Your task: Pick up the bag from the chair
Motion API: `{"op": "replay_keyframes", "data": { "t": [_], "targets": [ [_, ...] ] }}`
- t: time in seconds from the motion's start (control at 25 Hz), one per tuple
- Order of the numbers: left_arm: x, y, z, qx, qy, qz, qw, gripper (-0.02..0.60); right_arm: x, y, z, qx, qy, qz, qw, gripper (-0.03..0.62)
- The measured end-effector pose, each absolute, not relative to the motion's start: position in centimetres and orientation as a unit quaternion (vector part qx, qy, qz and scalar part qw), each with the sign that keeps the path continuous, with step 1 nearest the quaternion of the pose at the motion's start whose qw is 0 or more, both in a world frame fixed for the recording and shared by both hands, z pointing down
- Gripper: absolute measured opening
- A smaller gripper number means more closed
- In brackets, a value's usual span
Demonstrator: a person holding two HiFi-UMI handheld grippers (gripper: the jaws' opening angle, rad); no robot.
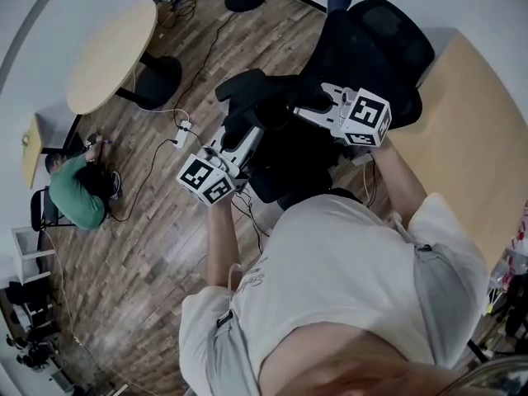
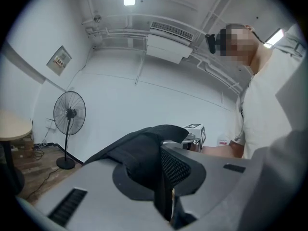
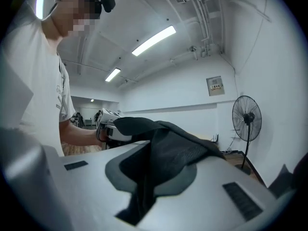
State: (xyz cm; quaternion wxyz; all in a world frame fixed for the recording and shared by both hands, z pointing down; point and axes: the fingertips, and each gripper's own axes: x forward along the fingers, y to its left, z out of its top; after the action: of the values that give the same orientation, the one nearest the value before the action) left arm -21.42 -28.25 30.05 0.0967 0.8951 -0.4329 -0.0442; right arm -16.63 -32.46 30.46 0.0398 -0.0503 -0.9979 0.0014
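Observation:
A black fabric bag [image 1: 266, 106] hangs lifted between both grippers, above the seat of a black office chair [image 1: 381, 40]. My left gripper [image 1: 238, 129] is shut on the bag's left end, its marker cube toward me. My right gripper [image 1: 313, 106] is shut on the bag's right end. In the left gripper view the bag [image 2: 144, 158] is pinched between the jaws, folding up over them, and the right gripper [image 2: 194, 134] shows beyond it. In the right gripper view the bag [image 3: 166, 150] is likewise clamped, with the left gripper [image 3: 109, 124] behind it.
A light wooden desk [image 1: 478, 151] runs along the right. A round table [image 1: 111, 52] stands at the upper left. A person in green [image 1: 76, 195] crouches on the wood floor by a power strip [image 1: 183, 130] and cables. A standing fan [image 2: 70, 113] is by the wall.

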Motion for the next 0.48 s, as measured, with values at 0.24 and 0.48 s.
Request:
{"op": "replay_keyframes", "data": {
  "t": [0.24,0.48],
  "targets": [
    [-21.1,-28.3,27.0,0.894,-0.442,-0.04,0.069,0.044,-16.6,-32.8,27.7,-0.047,-0.998,0.0,0.031,0.02],
    [-20.6,-28.3,26.9,0.889,-0.452,-0.03,0.061,0.044,-16.0,-32.7,27.9,-0.051,-0.998,0.013,0.03,0.018]
  ]
}}
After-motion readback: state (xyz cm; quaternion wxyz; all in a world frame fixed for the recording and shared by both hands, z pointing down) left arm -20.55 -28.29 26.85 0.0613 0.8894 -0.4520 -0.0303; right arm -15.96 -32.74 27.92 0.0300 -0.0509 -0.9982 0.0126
